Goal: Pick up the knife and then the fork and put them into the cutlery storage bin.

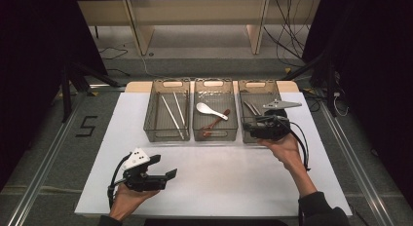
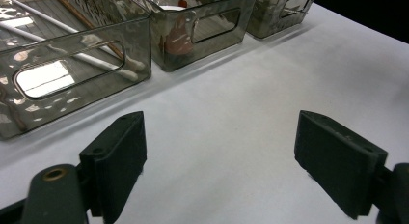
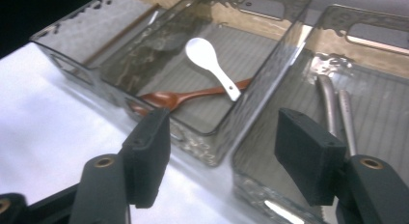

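The metal utensils (image 3: 337, 108), probably forks, lie in the right bin (image 1: 246, 134). My right gripper (image 3: 222, 156) hangs empty and wide open above its near wall; dropping carelessly could clip that wall. Left gripper (image 2: 219, 161) gapes empty over the table (image 1: 219, 172).

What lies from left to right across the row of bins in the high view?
Left bin with chopsticks → middle bin with a white spoon and a brown spoon → right bin with metal cutlery, the right claw at its near end.
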Motion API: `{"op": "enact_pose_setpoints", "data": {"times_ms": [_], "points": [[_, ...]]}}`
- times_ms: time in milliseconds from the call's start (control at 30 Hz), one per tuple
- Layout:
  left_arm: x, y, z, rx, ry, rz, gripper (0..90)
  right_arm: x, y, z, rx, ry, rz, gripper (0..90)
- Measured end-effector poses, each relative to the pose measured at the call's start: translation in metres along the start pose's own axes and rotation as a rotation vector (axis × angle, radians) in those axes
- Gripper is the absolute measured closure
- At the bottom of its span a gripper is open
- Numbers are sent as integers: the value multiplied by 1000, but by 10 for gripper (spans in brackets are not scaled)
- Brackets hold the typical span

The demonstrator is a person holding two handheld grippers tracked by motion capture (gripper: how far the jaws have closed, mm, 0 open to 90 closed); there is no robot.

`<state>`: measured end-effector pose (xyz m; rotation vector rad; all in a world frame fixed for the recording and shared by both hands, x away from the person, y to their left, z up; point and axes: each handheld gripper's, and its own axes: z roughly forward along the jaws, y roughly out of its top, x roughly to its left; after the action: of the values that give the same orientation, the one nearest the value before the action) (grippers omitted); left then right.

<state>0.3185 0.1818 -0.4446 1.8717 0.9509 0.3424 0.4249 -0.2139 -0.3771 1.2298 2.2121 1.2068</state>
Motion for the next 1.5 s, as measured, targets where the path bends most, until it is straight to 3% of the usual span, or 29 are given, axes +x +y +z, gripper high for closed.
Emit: {"op": "enact_pose_setpoints", "data": {"times_ms": [567,733,1500], "points": [[0,0,0,7,-13,5,177,19,-26,-16,-64,76,-8,316],[1,0,-1,-5,-18,-9,176,24,-36,-24,-91,92,-4,298],[1,1,-2,-15,-38,-10,172,39,-87,-41,-158,119,-12,284]]}}
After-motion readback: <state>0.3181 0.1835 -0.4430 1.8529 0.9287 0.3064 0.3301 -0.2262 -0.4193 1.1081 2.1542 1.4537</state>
